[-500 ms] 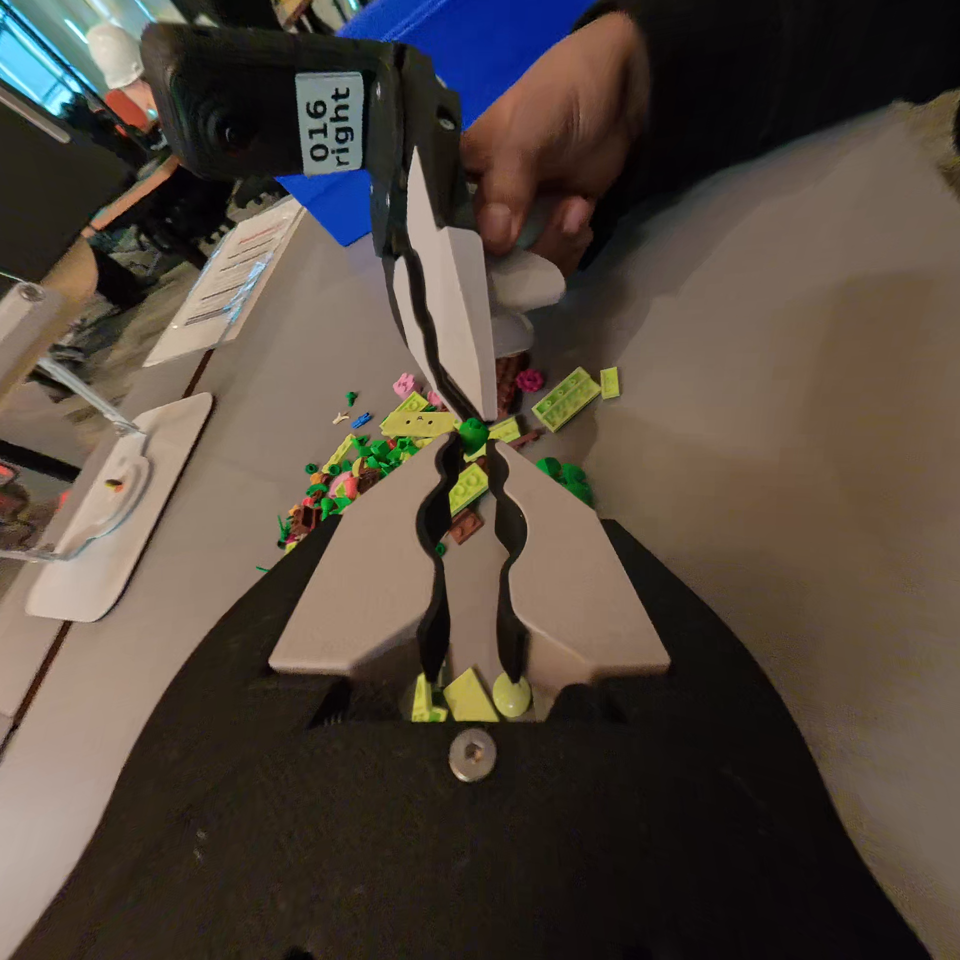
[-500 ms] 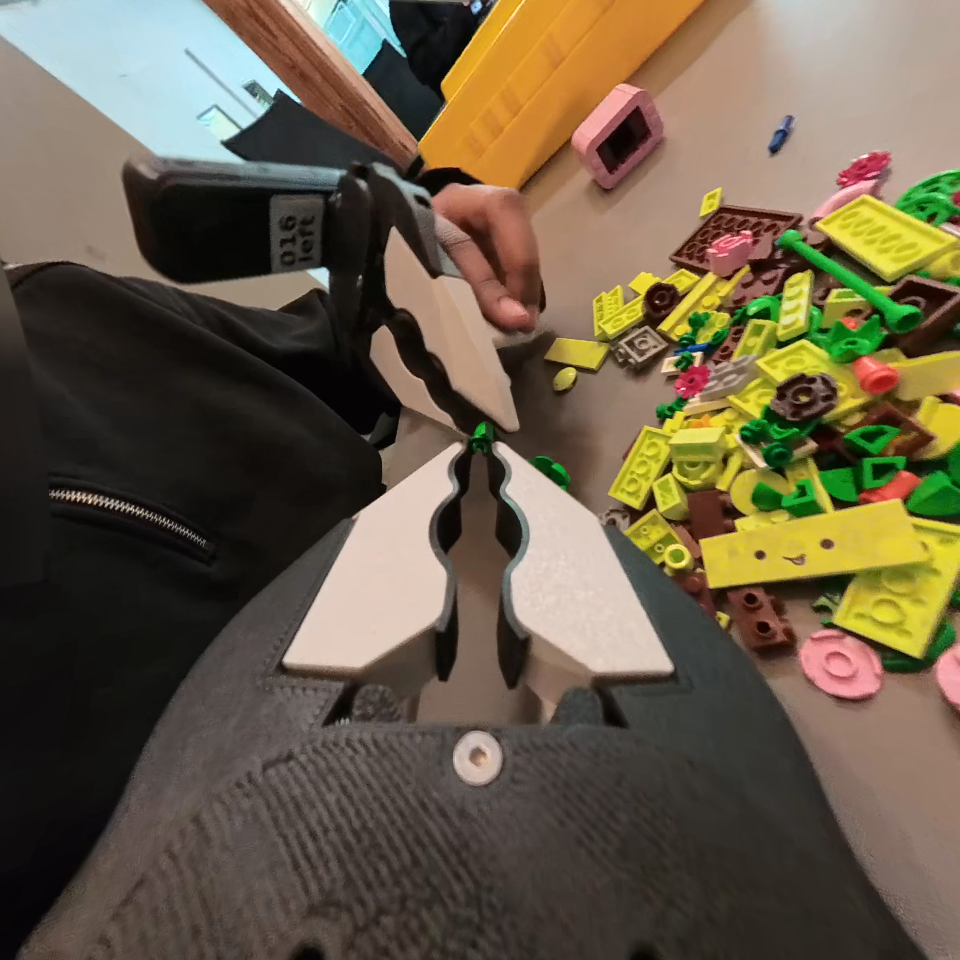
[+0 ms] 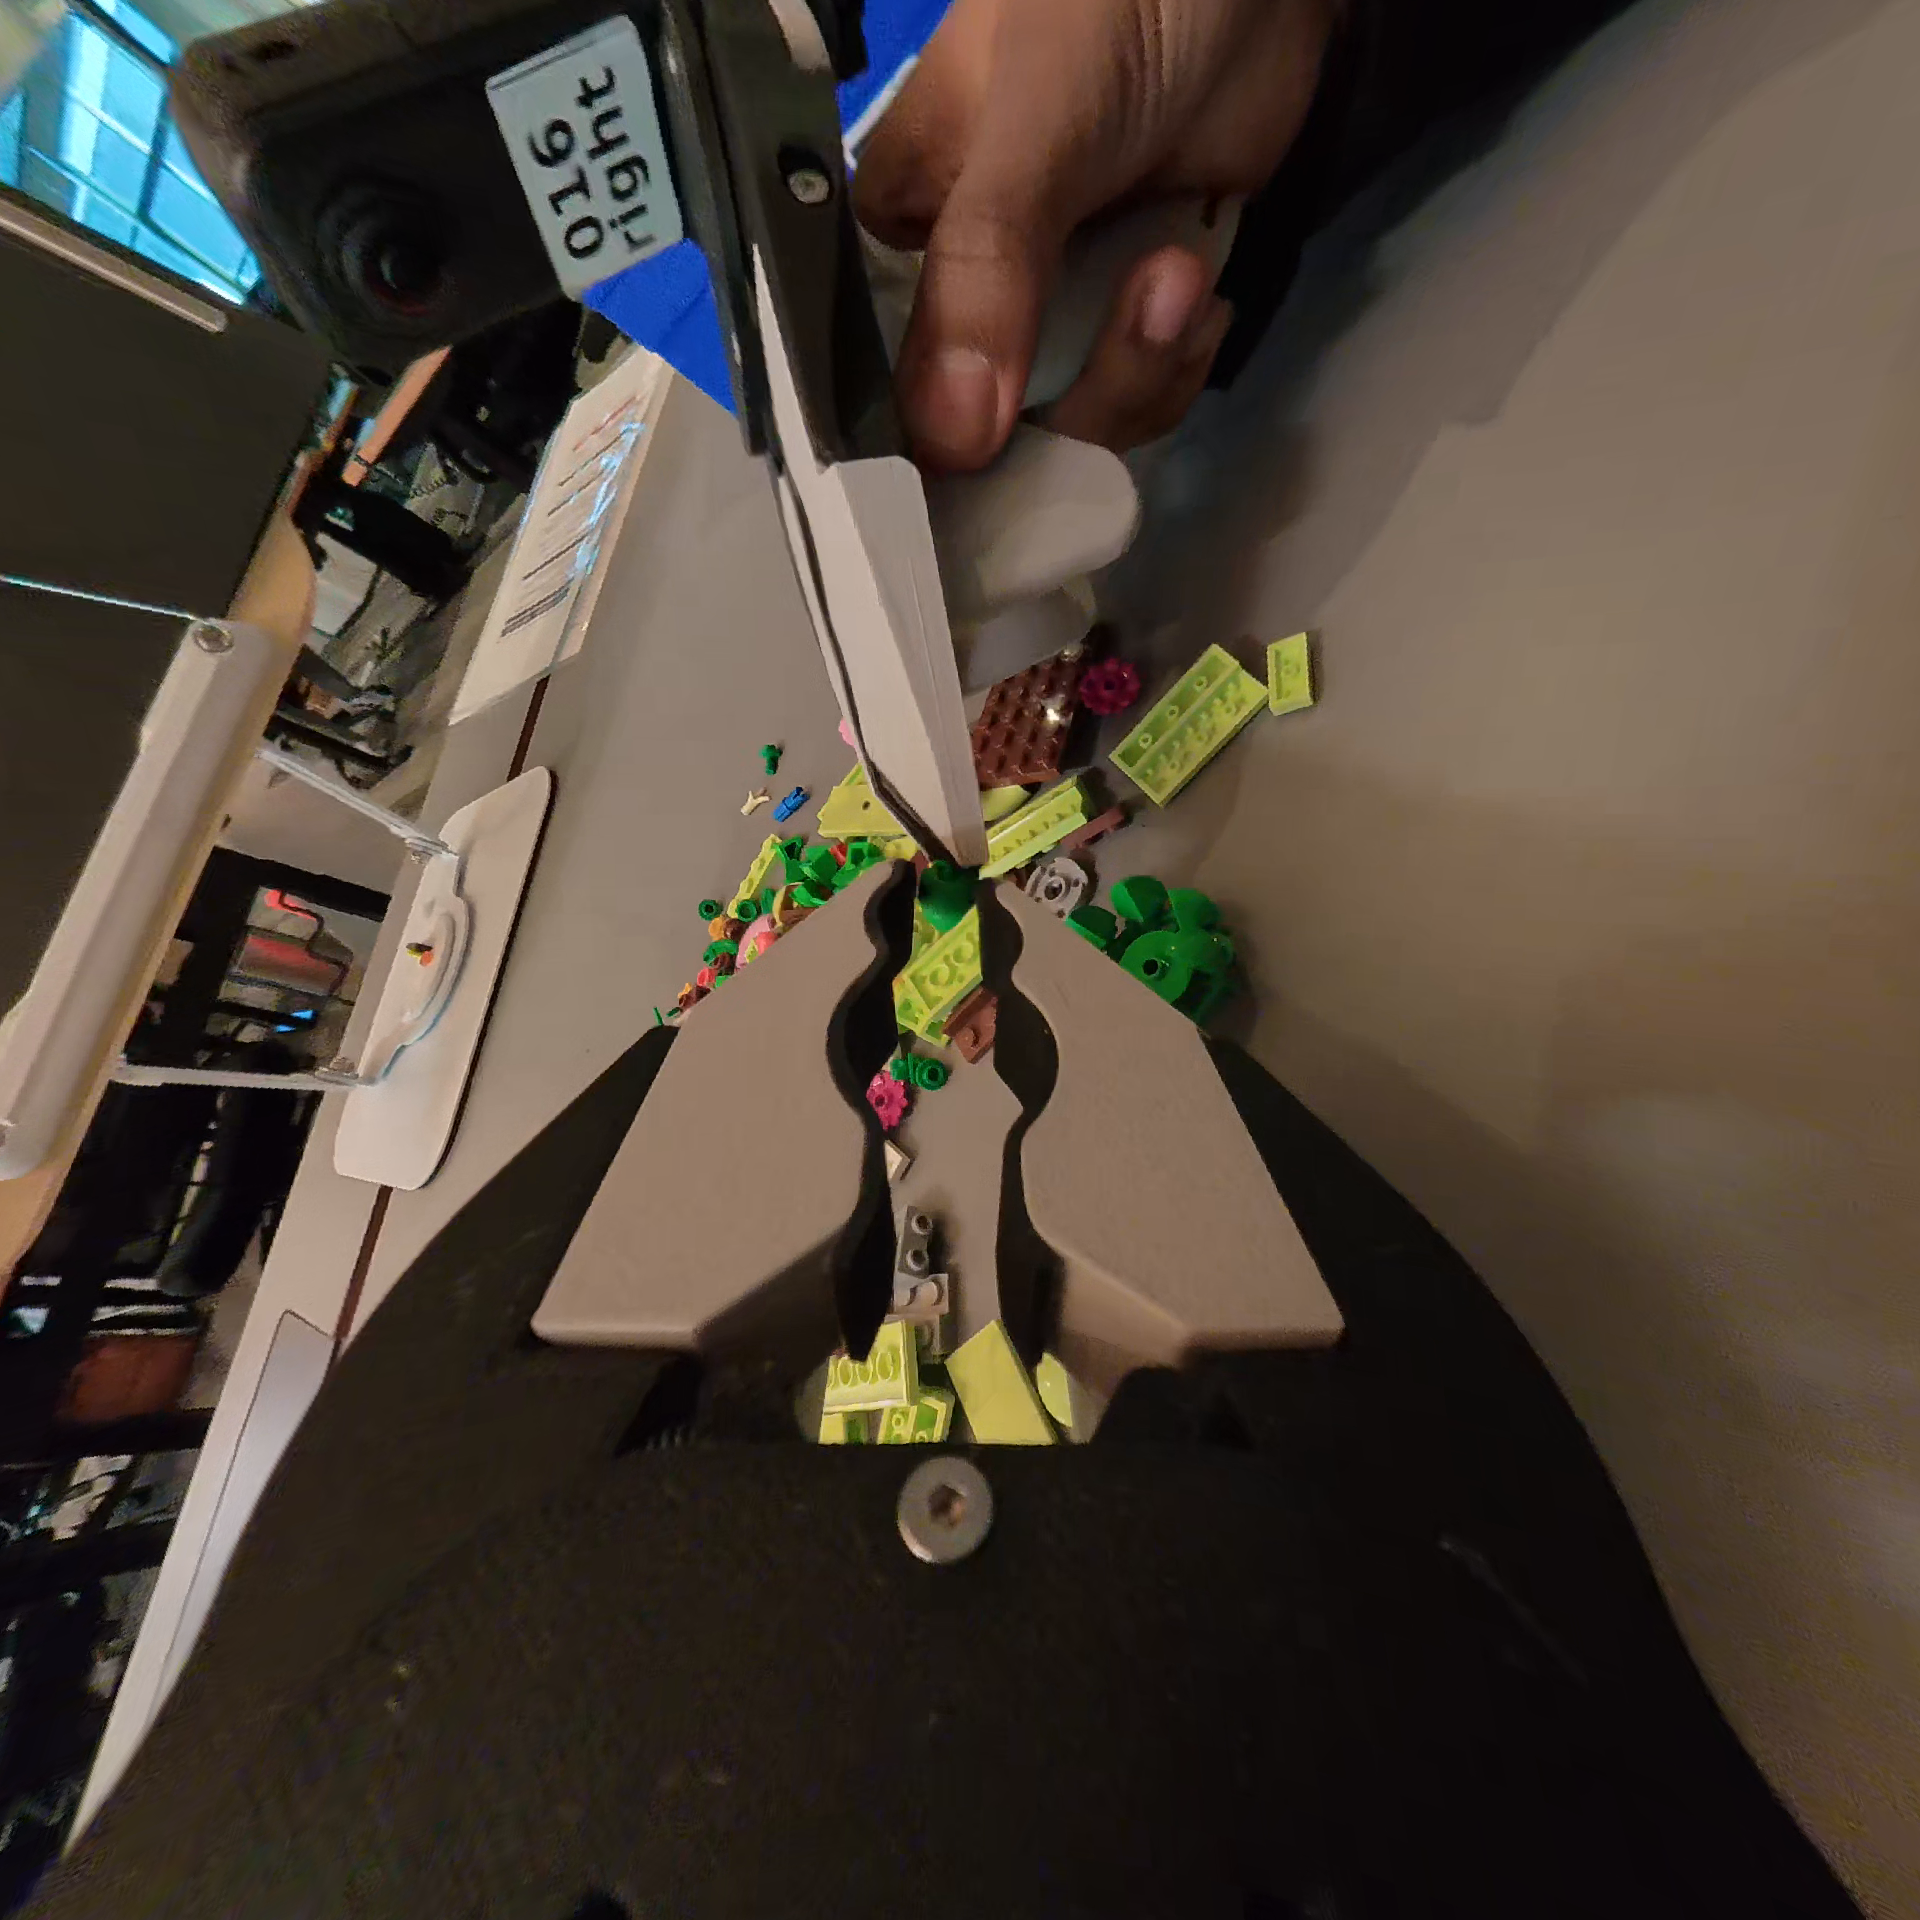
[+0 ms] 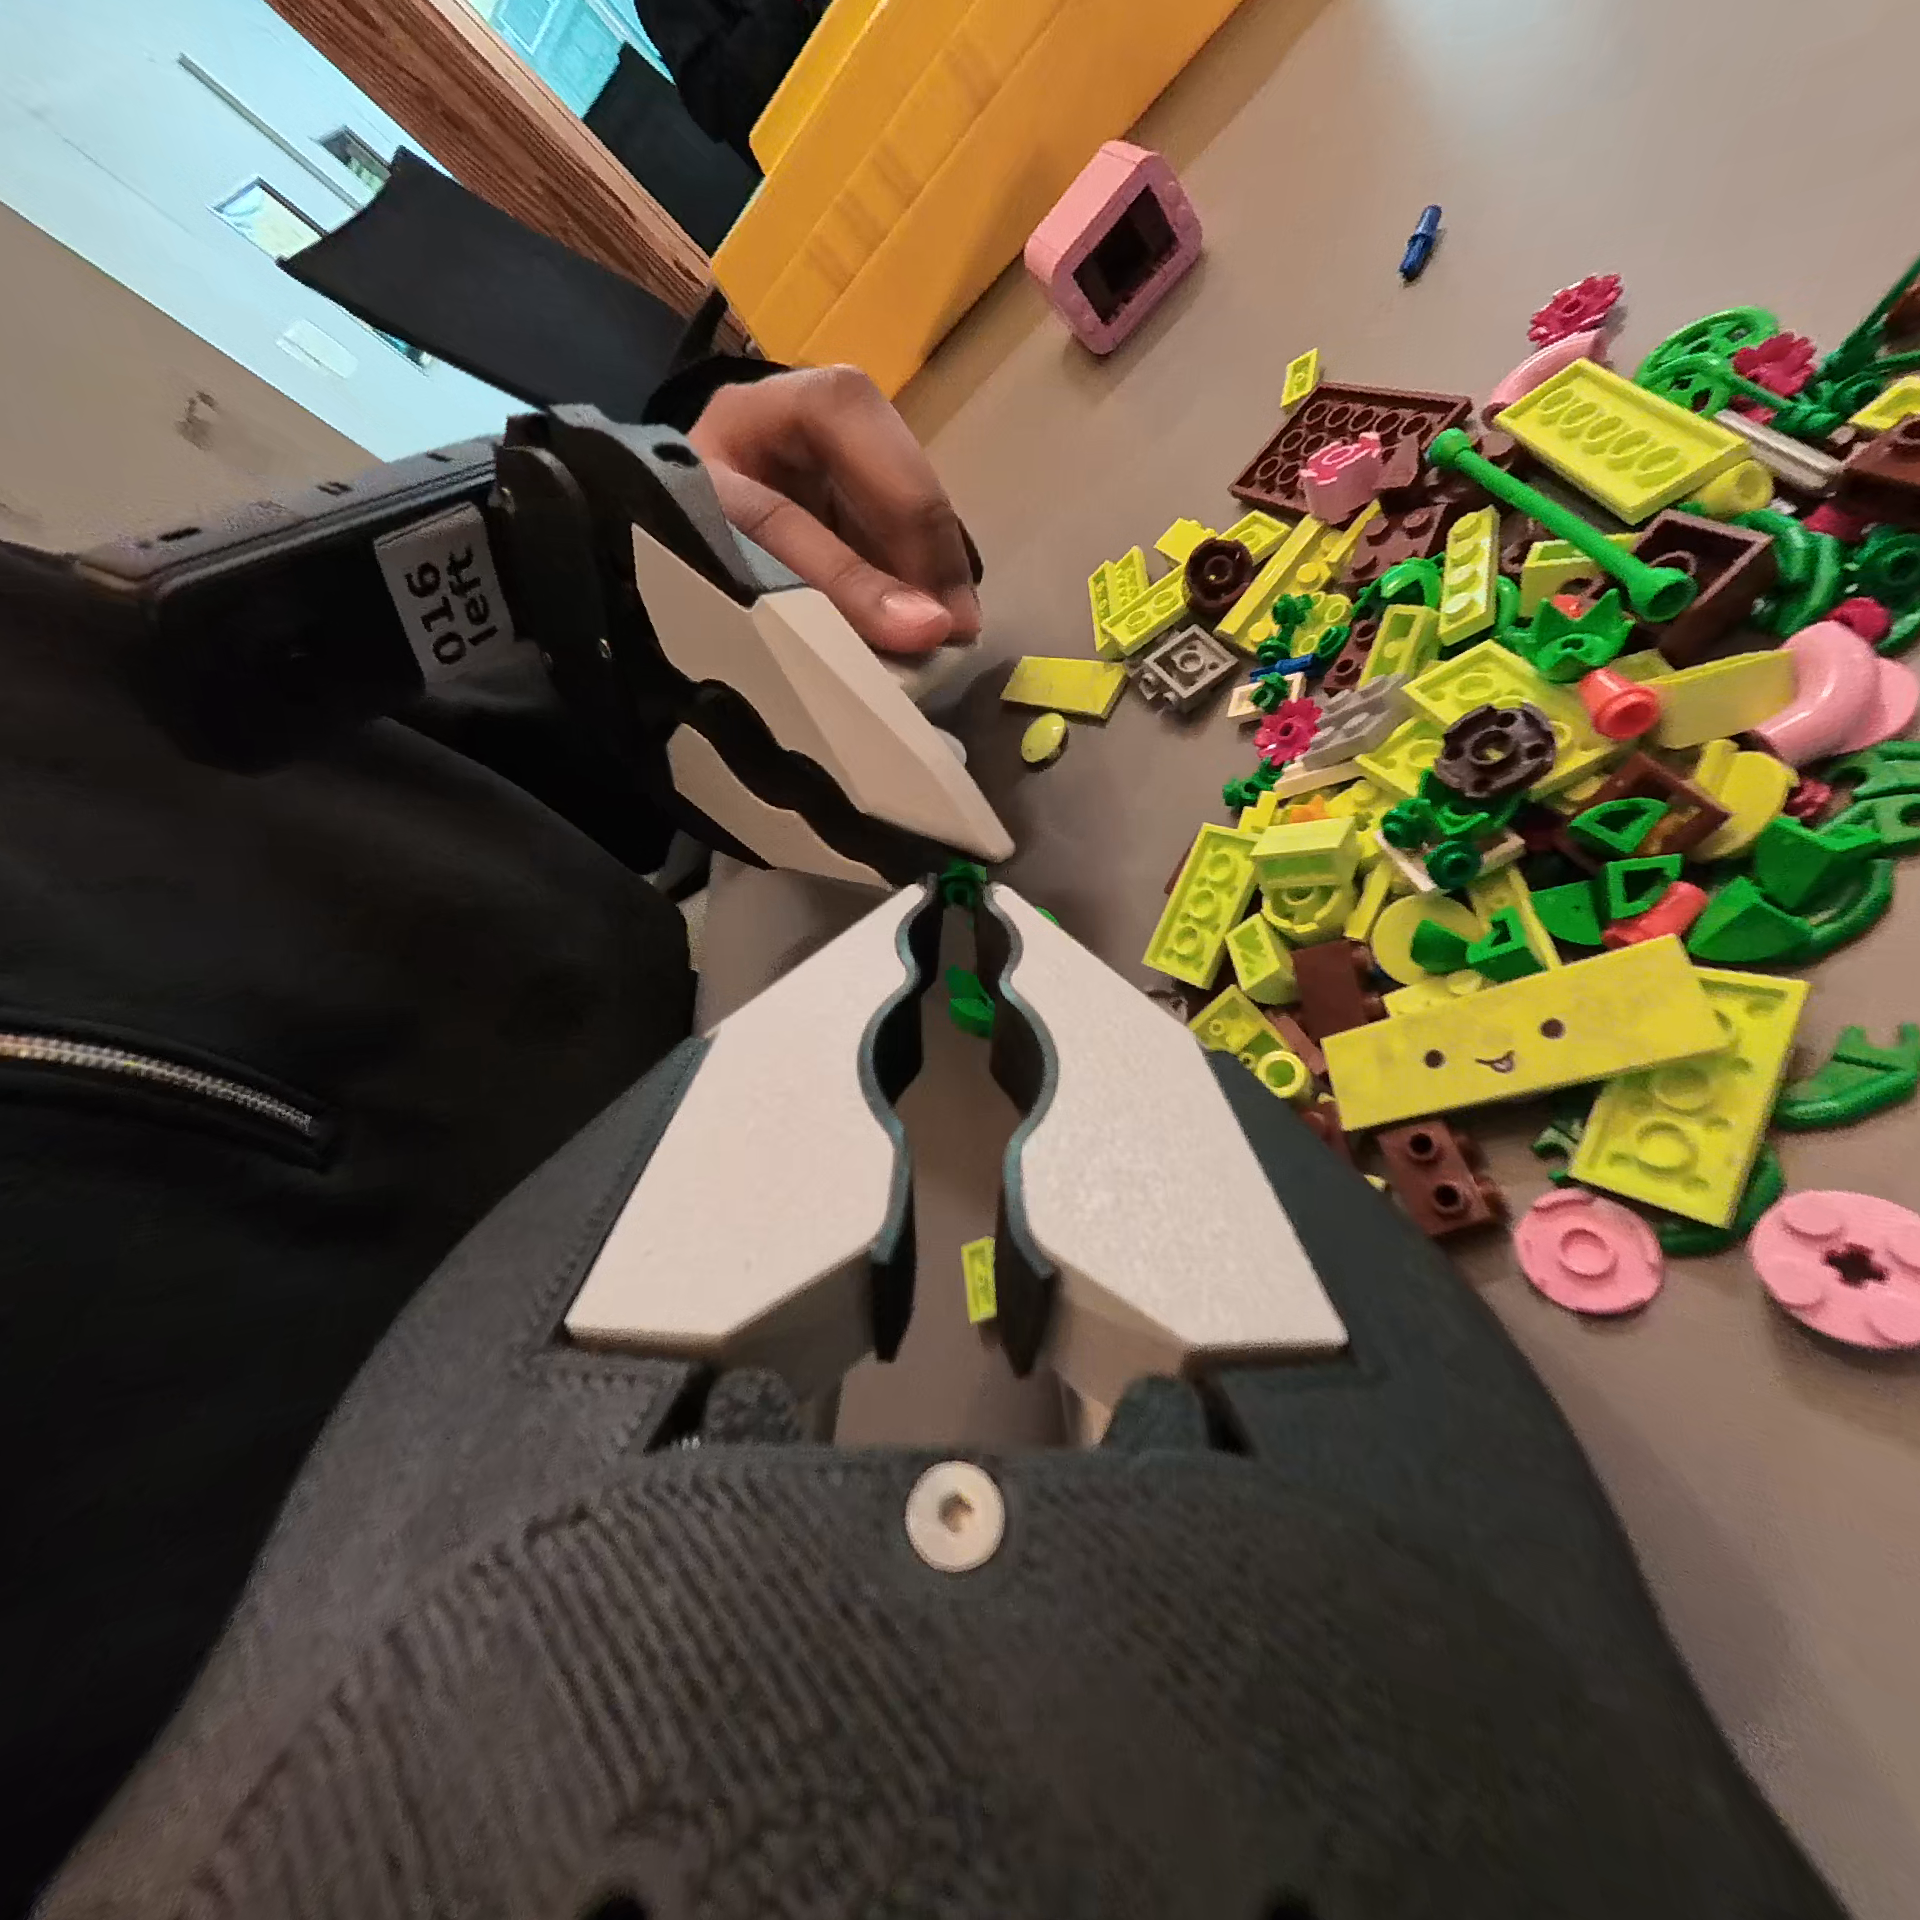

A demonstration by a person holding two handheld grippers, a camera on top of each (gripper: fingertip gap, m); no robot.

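Observation:
A small green brick piece (image 3: 943,900) is pinched between my left gripper's (image 3: 954,891) two pale fingertips, held above the grey table (image 3: 1558,935). My right gripper (image 3: 940,847) comes down from above, held by a hand, and its tips meet the same piece. In the right wrist view the right gripper (image 4: 958,889) is shut on the green piece (image 4: 961,876), and the left gripper (image 4: 951,862) reaches in from the upper left, tip to tip. A loose pile of lime, green, brown and pink bricks (image 4: 1507,831) lies just to the right.
A yellow bin (image 4: 935,177) and a pink square frame (image 4: 1117,244) lie beyond the pile. Pink round plates (image 4: 1584,1252) lie at its near edge. A white stand base (image 3: 447,966), a paper sheet (image 3: 571,540) and a blue bin (image 3: 665,301) are left. A dark jacket (image 4: 312,935) is close.
Both grippers have drawn closer and tilted; the right gripper now looms larger and steeper in the left wrist view. The green piece stays pinched where their tips meet.

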